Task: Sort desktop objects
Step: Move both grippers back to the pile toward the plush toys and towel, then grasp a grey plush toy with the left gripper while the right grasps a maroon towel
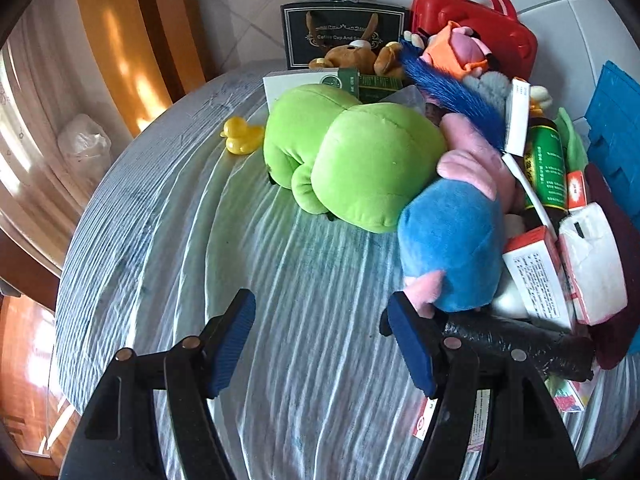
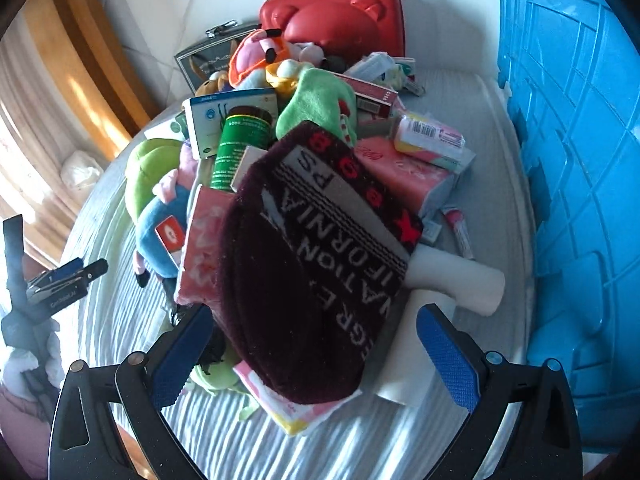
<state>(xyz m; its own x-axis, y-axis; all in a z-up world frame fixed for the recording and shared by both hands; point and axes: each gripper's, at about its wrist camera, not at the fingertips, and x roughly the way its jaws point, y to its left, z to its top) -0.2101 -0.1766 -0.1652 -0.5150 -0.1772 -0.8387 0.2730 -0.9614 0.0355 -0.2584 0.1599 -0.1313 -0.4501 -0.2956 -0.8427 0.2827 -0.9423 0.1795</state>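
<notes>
A heap of mixed objects covers the right half of a round table with a striped pale cloth [image 1: 248,272]. My left gripper [image 1: 322,344] is open over bare cloth. Its right finger is close to the pink foot of a blue-and-pink plush [image 1: 452,240] and to a black roll [image 1: 520,344]. A big green plush [image 1: 352,160] and a yellow duck [image 1: 242,136] lie farther back. My right gripper [image 2: 314,356] is open and straddles a dark maroon knit hat [image 2: 304,280] on top of the heap. Neither pad touches the hat.
A blue plastic crate [image 2: 580,200] stands at the table's right side. At the back are a red carry case [image 2: 340,20] and a black gift box [image 1: 340,36]. Medicine boxes [image 1: 536,272], tissue packs [image 2: 400,176], a green bottle [image 2: 240,140] and a white roll [image 2: 460,280] are piled together.
</notes>
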